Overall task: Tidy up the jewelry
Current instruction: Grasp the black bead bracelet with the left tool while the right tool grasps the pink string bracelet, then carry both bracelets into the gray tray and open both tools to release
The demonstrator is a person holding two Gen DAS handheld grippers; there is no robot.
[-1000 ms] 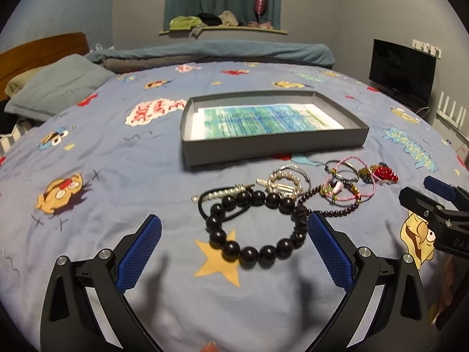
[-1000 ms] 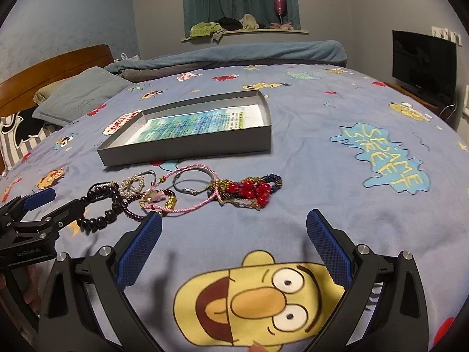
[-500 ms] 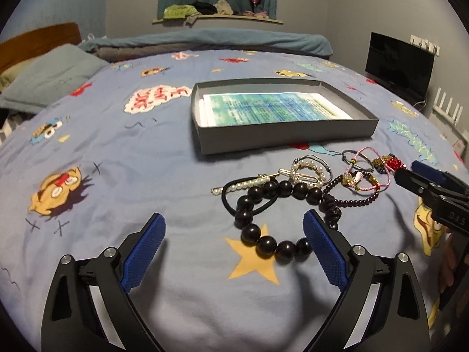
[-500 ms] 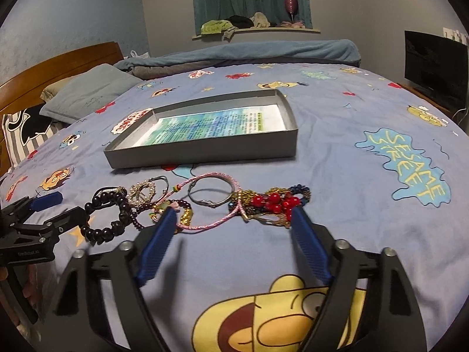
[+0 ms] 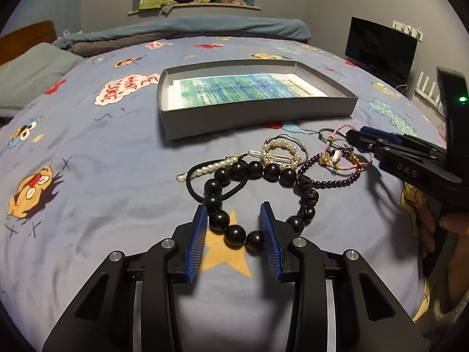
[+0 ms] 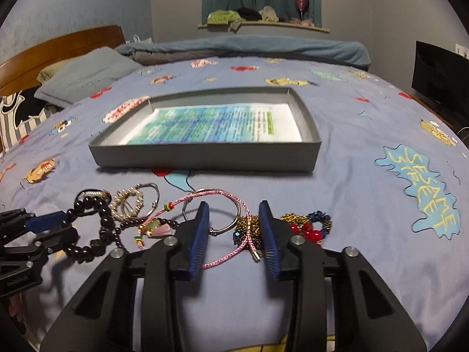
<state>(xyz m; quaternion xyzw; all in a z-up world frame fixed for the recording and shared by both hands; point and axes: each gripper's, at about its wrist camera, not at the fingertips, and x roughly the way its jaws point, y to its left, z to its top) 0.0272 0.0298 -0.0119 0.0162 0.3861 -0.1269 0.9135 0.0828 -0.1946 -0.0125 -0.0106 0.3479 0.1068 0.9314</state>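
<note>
A pile of jewelry lies on the blue bedspread in front of a shallow grey box [image 5: 258, 117] lined with printed paper. My left gripper [image 5: 234, 226] is partly closed around the near beads of a big black bead bracelet [image 5: 255, 173], its jaws on either side with a gap. My right gripper [image 6: 234, 228] is partly closed around a pink woven cord bracelet [image 6: 222, 252] and a dark bead and gold cluster [image 6: 249, 228]. A pearl piece [image 5: 278, 149] and a purple bead bracelet [image 5: 334, 182] lie between.
The grey box also shows in the right wrist view [image 6: 205, 155]. Red beads [image 6: 307, 231] lie right of my right gripper. A pillow [image 6: 85, 73] and wooden headboard [image 6: 58, 44] are at the left, a dark TV [image 5: 381, 47] at the right.
Both grippers moved forward and down onto the jewelry and narrowed their jaws from wide open, the left around the black beads, the right around the pink cord.
</note>
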